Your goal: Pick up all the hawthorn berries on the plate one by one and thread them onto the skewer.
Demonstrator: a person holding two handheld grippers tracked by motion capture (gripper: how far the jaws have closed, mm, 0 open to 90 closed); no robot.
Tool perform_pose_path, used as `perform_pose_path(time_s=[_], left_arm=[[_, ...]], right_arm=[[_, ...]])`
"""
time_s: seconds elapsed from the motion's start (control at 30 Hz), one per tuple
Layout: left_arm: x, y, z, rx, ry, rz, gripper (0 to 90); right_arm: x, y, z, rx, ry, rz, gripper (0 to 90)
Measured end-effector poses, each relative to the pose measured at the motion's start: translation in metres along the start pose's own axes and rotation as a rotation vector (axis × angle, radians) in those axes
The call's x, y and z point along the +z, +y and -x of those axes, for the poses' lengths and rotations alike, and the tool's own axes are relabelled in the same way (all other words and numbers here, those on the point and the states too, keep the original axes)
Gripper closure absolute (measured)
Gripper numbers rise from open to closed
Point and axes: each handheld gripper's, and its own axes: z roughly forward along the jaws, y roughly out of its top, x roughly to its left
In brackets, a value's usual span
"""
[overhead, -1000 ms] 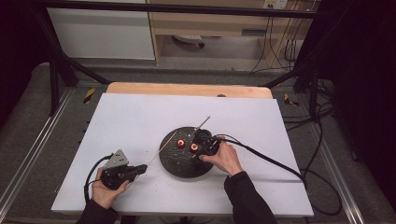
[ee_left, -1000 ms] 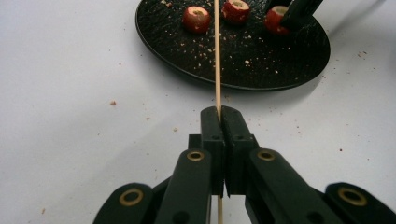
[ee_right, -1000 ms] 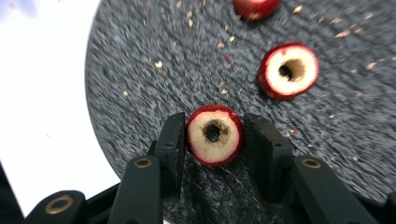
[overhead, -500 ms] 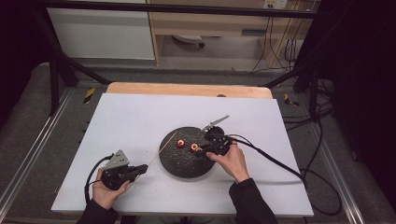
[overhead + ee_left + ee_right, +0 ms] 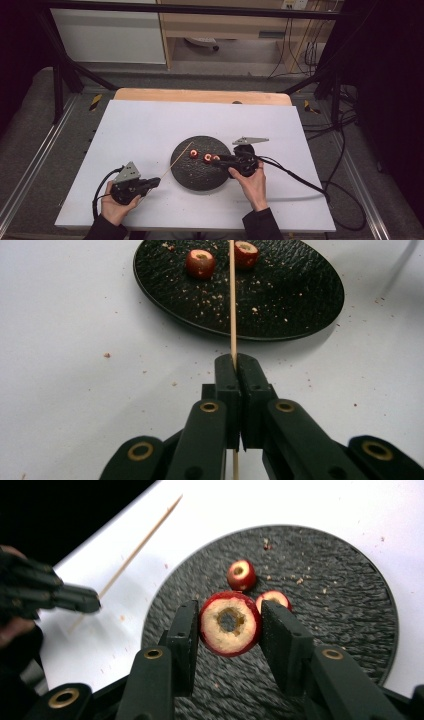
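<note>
Skewer, thin wooden stick, is clamped in the left gripper; jaws are closed tight on it, no gap showing in the left gripper view. Stick runs from the near-left up and right, its far tip over the left edge of the black plate in the high view. Left gripper sits near-left on the white table, well apart from the plate, held in the person's left hand.

Cored fruit slice, red skin, pale flesh, round hole through the middle, is gripped by the right gripper; both pads press on its sides, jaws as far apart as the slice is wide. Slice hangs above the plate's dark textured surface, hole facing the camera. In the high view the right gripper is over the plate's right half, right hand behind it at the near-right.

Two more slices lie on the plate: one small farther off, one just beside and partly behind the right pad. In the high view they sit near plate centre. Crumbs are scattered on the plate and table.
</note>
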Motion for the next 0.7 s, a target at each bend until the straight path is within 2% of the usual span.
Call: perform_pose_path(time_s=[0.2, 0.3, 0.33, 0.37, 0.4, 0.43, 0.5, 0.53, 0.57, 0.67, 0.7], left_arm=[[0.001, 0.000, 0.001, -0.004, 0.002, 0.005, 88.2], [0.001, 0.000, 0.002, -0.006, 0.003, 0.006, 88.1], [0.001, 0.000, 0.002, -0.008, 0.005, 0.008, 88.1], [0.001, 0.000, 0.002, -0.006, 0.005, 0.007, 88.1], [0.001, 0.000, 0.002, -0.006, 0.005, 0.008, 88.1], [0.001, 0.000, 0.003, -0.006, 0.004, 0.010, 88.2], [0.001, 0.001, 0.003, -0.007, 0.005, 0.011, 88.2], [0.001, 0.001, 0.004, -0.009, 0.005, 0.012, 88.1], [0.001, 0.000, 0.004, -0.011, 0.007, 0.013, 88.1], [0.002, 0.000, 0.005, -0.018, 0.007, 0.017, 88.2], [0.002, 0.000, 0.006, -0.019, 0.006, 0.018, 88.1]], right_arm=[[0.005, -0.015, 0.000, 0.108, 0.010, 0.174, 60.9], [0.010, -0.021, -0.003, 0.130, 0.006, 0.220, 60.9], [0.010, -0.021, -0.003, 0.130, 0.006, 0.220, 60.9], [0.012, -0.022, -0.004, 0.146, 0.003, 0.254, 60.9], [0.012, -0.022, -0.004, 0.146, 0.003, 0.254, 60.9], [0.014, -0.023, -0.006, 0.165, 0.011, 0.293, 60.9], [0.015, -0.023, -0.006, 0.179, 0.015, 0.309, 60.9], [0.016, -0.023, -0.008, 0.200, 0.021, 0.342, 60.9], [0.016, -0.023, -0.008, 0.200, 0.021, 0.342, 60.9], [0.018, -0.025, -0.009, 0.219, 0.019, 0.385, 61.0], [0.020, -0.025, -0.010, 0.233, 0.018, 0.418, 61.0]])
